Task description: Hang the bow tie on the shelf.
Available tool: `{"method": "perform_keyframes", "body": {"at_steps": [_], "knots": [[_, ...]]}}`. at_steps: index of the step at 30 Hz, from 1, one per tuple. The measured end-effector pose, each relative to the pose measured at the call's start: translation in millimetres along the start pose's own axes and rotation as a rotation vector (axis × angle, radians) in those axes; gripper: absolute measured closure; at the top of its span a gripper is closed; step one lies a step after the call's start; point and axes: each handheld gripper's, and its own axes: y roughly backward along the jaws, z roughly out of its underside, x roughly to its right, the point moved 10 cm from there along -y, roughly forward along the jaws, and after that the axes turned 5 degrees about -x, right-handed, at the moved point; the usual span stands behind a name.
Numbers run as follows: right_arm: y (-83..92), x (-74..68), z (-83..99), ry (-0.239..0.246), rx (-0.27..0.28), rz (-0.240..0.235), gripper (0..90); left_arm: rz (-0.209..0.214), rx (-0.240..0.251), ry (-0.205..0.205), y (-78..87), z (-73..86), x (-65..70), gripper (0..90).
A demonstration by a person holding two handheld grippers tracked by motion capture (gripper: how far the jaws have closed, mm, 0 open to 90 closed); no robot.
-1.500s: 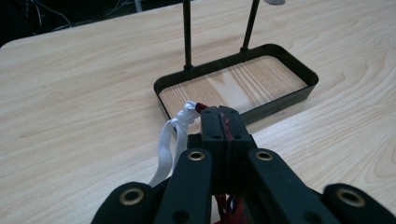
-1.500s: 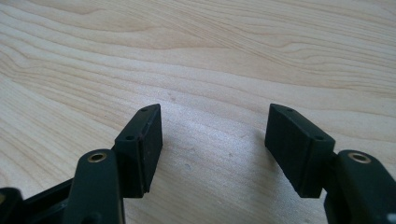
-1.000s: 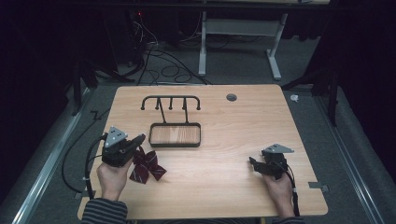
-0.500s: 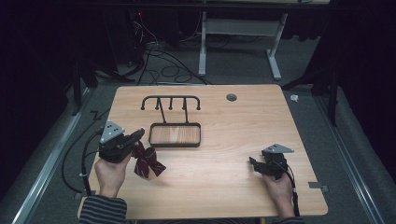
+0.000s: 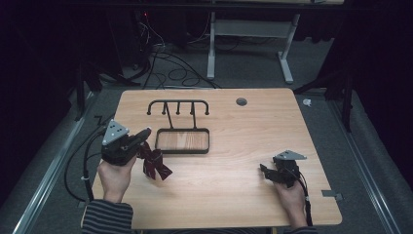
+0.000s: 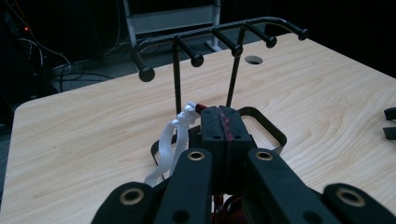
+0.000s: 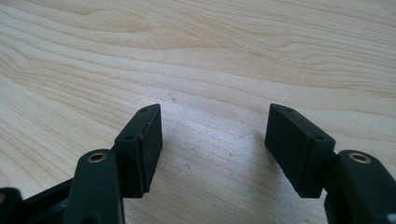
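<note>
A dark red bow tie (image 5: 155, 165) with a white strap (image 6: 170, 140) hangs from my left gripper (image 5: 145, 132), which is shut on it a little above the table's left side. In the left gripper view the jaws (image 6: 225, 116) are pressed together with a thin red line of fabric between them. They point toward a black hook rack (image 6: 219, 35) on a wooden-floored base (image 5: 183, 141), which stands just beyond the gripper. My right gripper (image 5: 265, 171) rests low over the table at the front right, open, with only bare wood between its jaws (image 7: 215, 135).
The rack's top bar (image 5: 178, 105) carries several short pegs with knob ends. A round cable hole (image 5: 241, 102) sits near the far edge of the wooden table (image 5: 253, 131). Cables lie on the floor beyond and to the left.
My left hand has lifted the bow tie, which now hangs higher and slightly closer to the rack. The right hand has not moved.
</note>
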Motion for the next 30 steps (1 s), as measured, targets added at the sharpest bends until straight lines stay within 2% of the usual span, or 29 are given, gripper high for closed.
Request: {"method": "perform_keyframes", "body": {"at_steps": [15,30], "knots": [[0.2,-0.1,0.2,-0.004,-0.002,-0.004,37.9,0.039,0.009,-0.013,-14.6,-21.6,11.9,90.0],[0.2,-0.1,0.2,-0.001,-0.002,-0.003,37.8,0.050,0.010,-0.026,-27.3,-35.3,21.1,90.0]]}}
